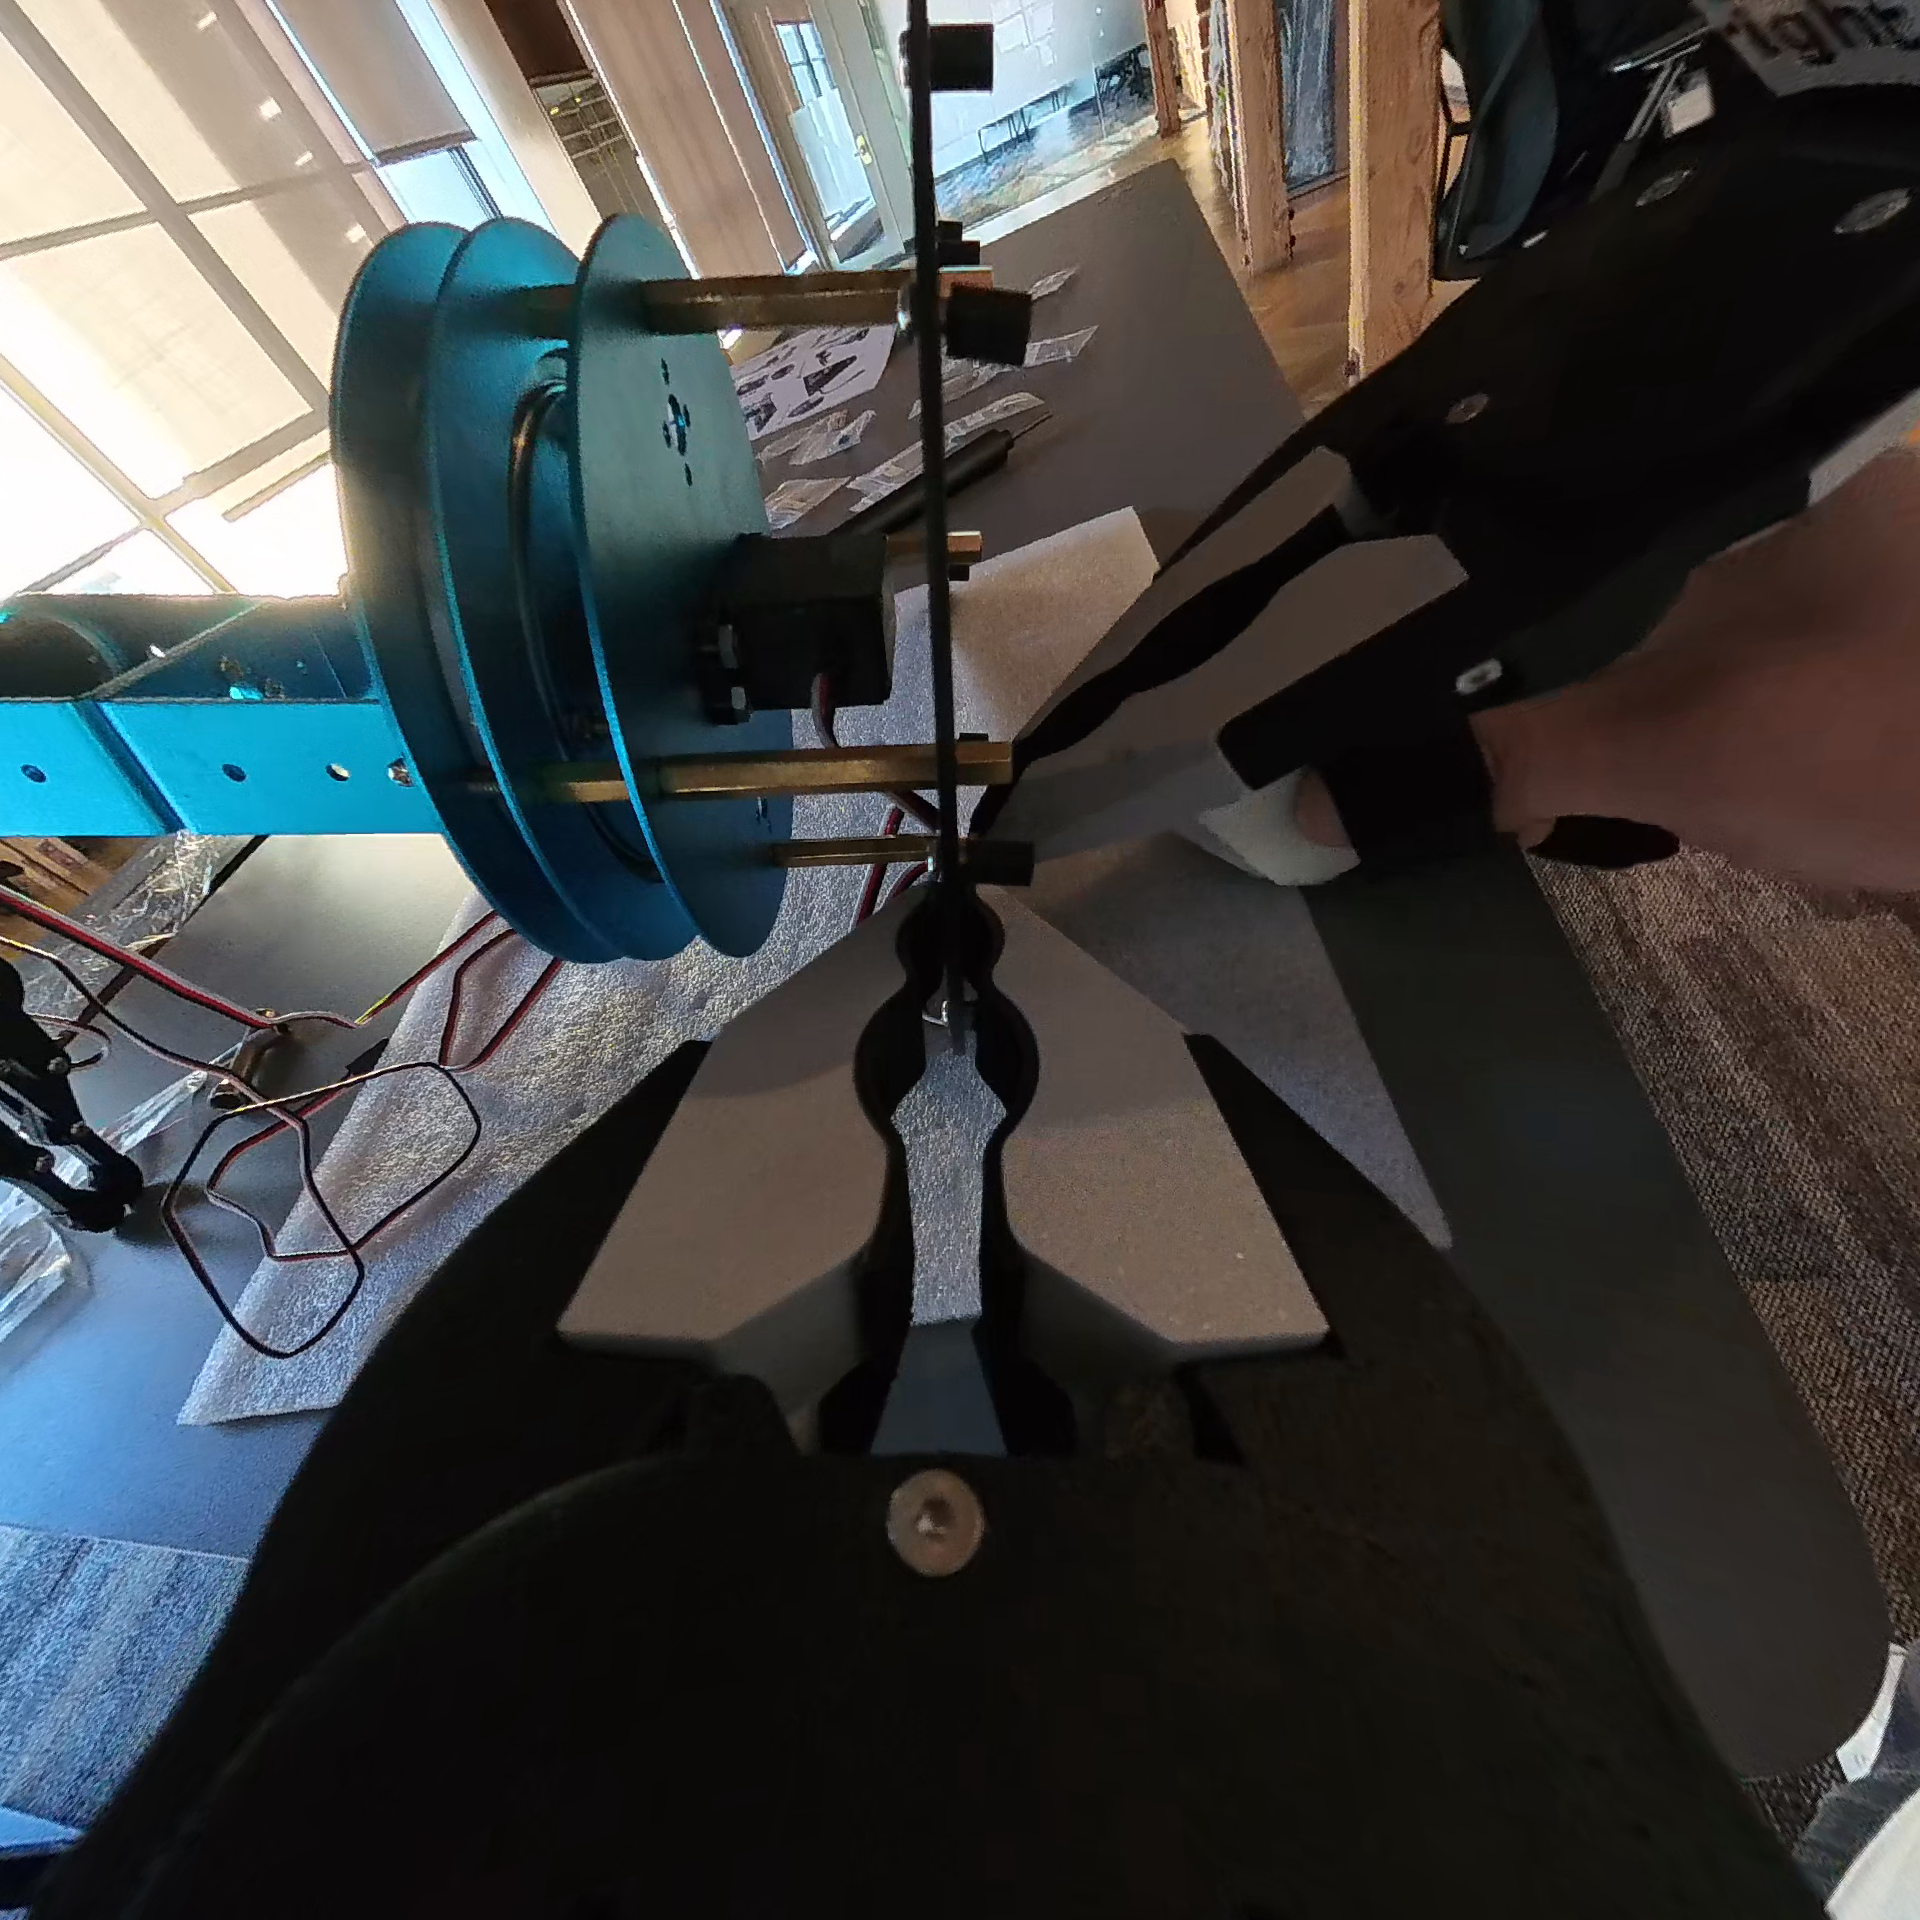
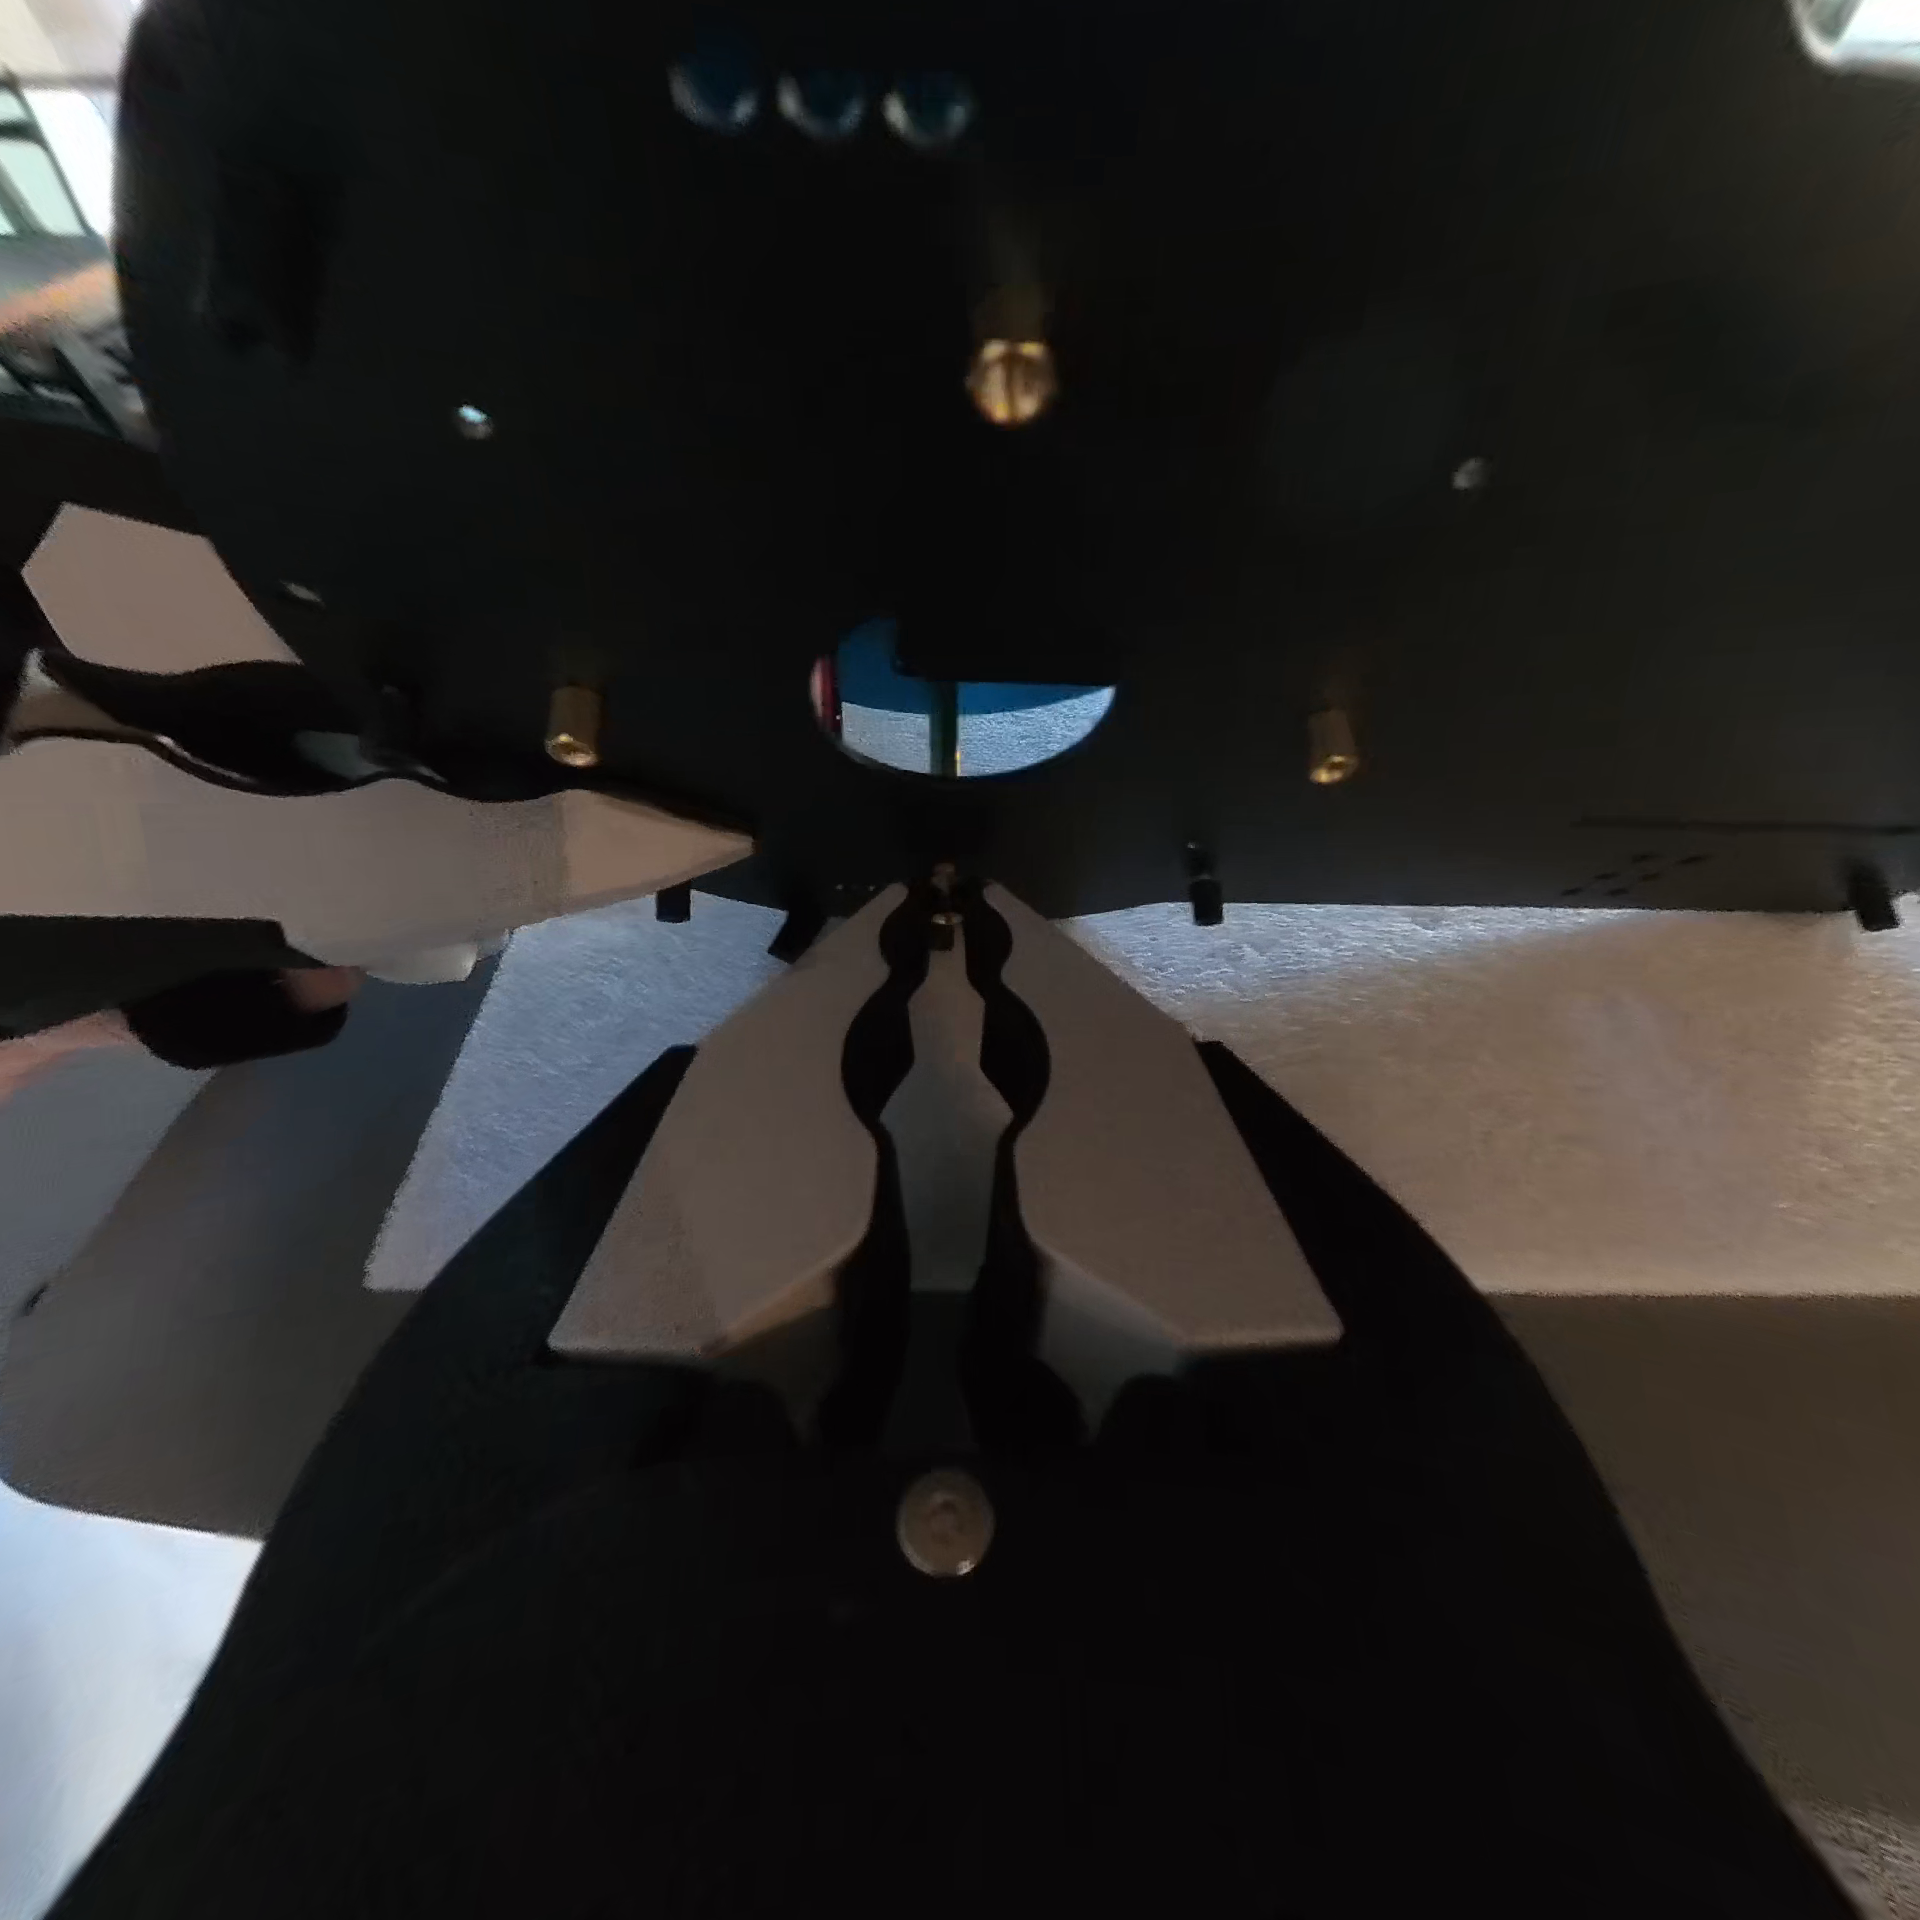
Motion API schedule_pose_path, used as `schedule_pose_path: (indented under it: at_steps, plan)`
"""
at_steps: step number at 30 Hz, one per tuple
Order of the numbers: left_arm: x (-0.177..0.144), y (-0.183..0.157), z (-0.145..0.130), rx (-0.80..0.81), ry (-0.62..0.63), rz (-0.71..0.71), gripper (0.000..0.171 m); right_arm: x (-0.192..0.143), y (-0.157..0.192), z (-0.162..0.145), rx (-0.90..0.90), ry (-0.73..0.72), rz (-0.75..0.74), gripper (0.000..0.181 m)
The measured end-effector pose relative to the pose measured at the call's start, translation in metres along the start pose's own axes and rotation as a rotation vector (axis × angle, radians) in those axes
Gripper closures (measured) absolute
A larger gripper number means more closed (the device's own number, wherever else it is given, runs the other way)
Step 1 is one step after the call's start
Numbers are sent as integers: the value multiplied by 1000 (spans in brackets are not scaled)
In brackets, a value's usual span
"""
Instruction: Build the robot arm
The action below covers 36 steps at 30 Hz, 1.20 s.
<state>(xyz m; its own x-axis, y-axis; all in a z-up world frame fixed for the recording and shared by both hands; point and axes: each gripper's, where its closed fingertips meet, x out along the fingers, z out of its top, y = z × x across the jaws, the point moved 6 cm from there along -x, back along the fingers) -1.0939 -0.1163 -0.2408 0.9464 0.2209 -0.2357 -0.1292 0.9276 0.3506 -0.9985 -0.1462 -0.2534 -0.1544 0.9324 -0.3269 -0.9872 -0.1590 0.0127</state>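
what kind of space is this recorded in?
Probably an office or lab workbench used for hardware assembly: a dark table with foam sheet, a blue metal assembly with brass standoffs and loose servo wires, large windows and an open floor behind.

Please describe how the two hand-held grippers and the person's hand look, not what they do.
Each gripper, left gripper and right gripper, has a matte black body, two pale grey wedge fingers with wavy black inner pads, and a silver screw. The hand wears a black fingerless glove.
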Motion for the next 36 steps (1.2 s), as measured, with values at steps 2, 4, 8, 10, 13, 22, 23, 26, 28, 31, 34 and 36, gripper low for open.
schedule_pose_path:
  at_steps: [2, 4, 8, 10, 13, 22, 23, 26, 28, 31, 34, 36]
  plan:
    - [0, 0, 0, 0, 0, -1, 171, 0, -2, 0, 39, 6, 29, 177]
    - [0, 0, 0, -2, 0, -1, 171, 0, -3, 0, 65, 11, 52, 177]
    - [0, 0, 0, -2, 2, -1, 171, 1, -6, 1, 133, 24, 102, 177]
    - [0, 0, 0, -1, 3, -2, 171, 1, -8, 1, 200, 40, 144, 177]
    - [0, 0, 0, 1, 4, -4, 171, 1, -11, 1, 289, 42, 195, 177]
    - [0, 0, 0, 3, 4, -5, 171, 0, -12, 1, 302, 16, 194, 177]
    - [0, 0, 0, 2, 4, -5, 171, 0, -13, 1, 308, 10, 192, 177]
    - [0, 0, 0, 2, 3, -4, 171, 0, -14, 1, 307, 5, 176, 177]
    - [0, 0, 0, 2, 3, -4, 171, 0, -12, 1, 271, 11, 184, 177]
    - [0, 0, 0, 2, 3, -3, 171, -1, -10, 2, 223, 10, 165, 177]
    - [0, 0, 0, 0, 3, -3, 171, 0, -6, 1, 151, 12, 118, 177]
    - [0, 0, 0, 0, 2, -2, 171, 0, -4, 1, 100, 16, 88, 177]
